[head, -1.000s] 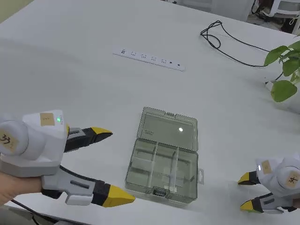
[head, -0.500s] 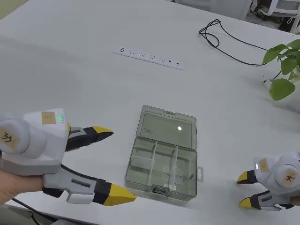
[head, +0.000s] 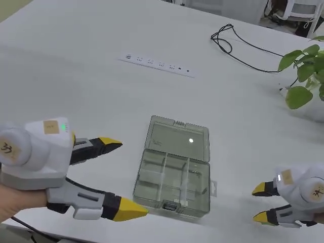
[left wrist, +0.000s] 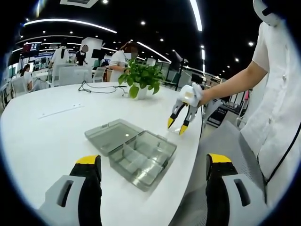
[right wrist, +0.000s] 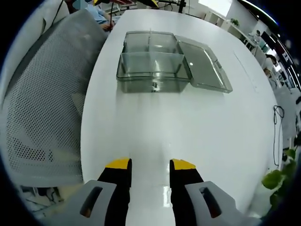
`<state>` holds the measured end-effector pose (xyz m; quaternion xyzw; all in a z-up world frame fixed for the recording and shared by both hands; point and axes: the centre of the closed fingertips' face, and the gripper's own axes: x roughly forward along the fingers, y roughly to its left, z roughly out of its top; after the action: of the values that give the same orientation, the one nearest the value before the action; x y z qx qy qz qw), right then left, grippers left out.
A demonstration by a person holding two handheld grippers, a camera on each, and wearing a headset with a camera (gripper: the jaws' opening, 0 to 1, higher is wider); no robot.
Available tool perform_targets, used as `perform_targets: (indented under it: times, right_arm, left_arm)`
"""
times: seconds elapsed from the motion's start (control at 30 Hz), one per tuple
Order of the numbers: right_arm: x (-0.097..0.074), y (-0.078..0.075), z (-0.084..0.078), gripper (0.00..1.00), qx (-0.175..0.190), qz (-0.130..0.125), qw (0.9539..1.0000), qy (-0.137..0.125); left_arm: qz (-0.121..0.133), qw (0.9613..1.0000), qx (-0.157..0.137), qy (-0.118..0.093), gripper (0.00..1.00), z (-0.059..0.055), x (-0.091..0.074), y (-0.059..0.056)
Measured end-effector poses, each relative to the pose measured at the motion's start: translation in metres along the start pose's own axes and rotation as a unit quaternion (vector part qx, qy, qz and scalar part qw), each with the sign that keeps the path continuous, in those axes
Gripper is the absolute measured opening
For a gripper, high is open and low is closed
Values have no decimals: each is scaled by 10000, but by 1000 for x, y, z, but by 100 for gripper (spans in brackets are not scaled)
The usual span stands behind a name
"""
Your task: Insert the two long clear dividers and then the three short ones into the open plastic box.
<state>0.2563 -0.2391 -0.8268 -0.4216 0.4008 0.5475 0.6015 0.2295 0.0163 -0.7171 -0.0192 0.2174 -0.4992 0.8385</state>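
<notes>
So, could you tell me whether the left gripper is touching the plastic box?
Apart. In the head view, bare white table shows between the left gripper's yellow tips and the plastic box; its jaws stand wide open, holding nothing.

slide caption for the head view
Open plastic box on the table, flanked by left gripper and right gripper, both open

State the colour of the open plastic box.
Translucent smoky grey with a greenish tint. The plastic box shows it best in the head view.
</notes>
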Motion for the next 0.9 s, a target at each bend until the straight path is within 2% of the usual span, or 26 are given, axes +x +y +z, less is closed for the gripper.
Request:
perform_targets:
  times: [0.1, 0.2, 0.3, 0.43, 0.53, 0.67, 0.77, 0.9]
  right_arm:
    - [-10, -1, 9, 33, 35, -146, 9998, -111]
    - [-19, 0, 19, 33, 22, -235, 9995, -222]
    - [-28, 1, 29, 33, -56, -347, 9990, -280]
    - [-40, 3, 45, 33, -157, -437, 9982, -385]
    - [-50, 4, 58, 33, -364, -578, 9969, -394]
    - [-60, 8, 76, 33, -480, -677, 9954, -484]
    - [-65, 12, 89, 33, -549, -742, 9943, -539]
    - [-74, 18, 106, 33, -573, -791, 9930, -659]
  left_arm:
    - [-24, 10000, -4, 21, 94, 1, 1, -3]
    - [16, 9998, -175, -116, 91, 8, 3, -2]
    - [4, 9998, -165, -138, 90, 12, 5, -5]
    - [-67, 9996, -221, -148, 89, 16, 10, -11]
    - [-118, 9990, -425, -116, 86, 18, 16, -17]
    - [-177, 9987, -448, -158, 85, 25, 23, -27]
    - [-321, 9961, -817, -83, 82, 27, 31, -37]
    - [-369, 9943, -994, -138, 78, 33, 38, -46]
